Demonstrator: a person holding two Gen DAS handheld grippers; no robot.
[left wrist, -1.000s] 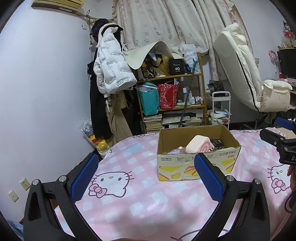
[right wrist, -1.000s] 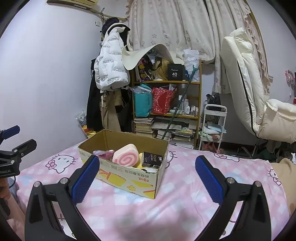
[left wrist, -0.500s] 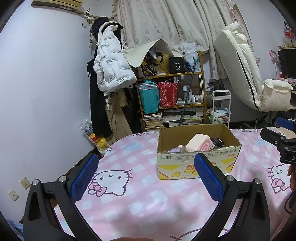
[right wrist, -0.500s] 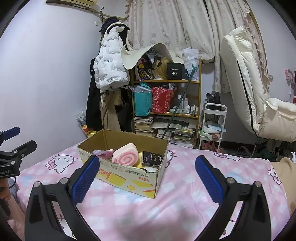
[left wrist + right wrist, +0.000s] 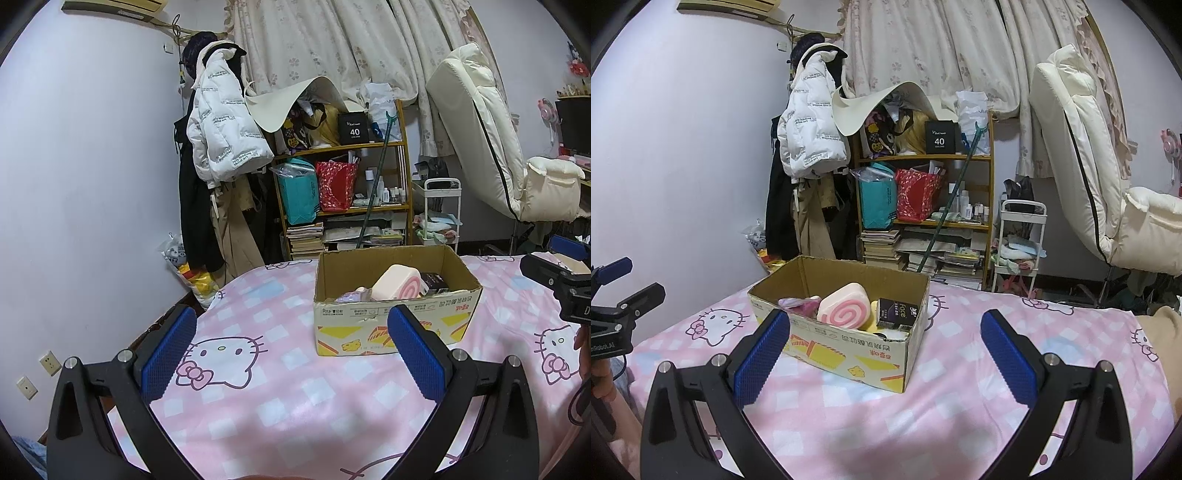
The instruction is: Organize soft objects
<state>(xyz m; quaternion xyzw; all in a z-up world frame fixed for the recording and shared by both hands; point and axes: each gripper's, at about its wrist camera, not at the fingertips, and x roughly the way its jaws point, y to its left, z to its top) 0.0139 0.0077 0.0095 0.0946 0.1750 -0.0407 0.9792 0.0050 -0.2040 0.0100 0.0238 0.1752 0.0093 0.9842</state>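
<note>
Hardly anything has changed over the last second: my left claw (image 5: 291, 343) and right claw (image 5: 884, 341) stay wide and empty above the bed (image 5: 960, 387). The pink roll (image 5: 844, 312) sits in the box (image 5: 849, 347); sorting looks paused.

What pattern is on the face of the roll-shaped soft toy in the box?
A pink-and-white spiral swirl on the roll-shaped soft toy, clearest in the right wrist view.
</note>
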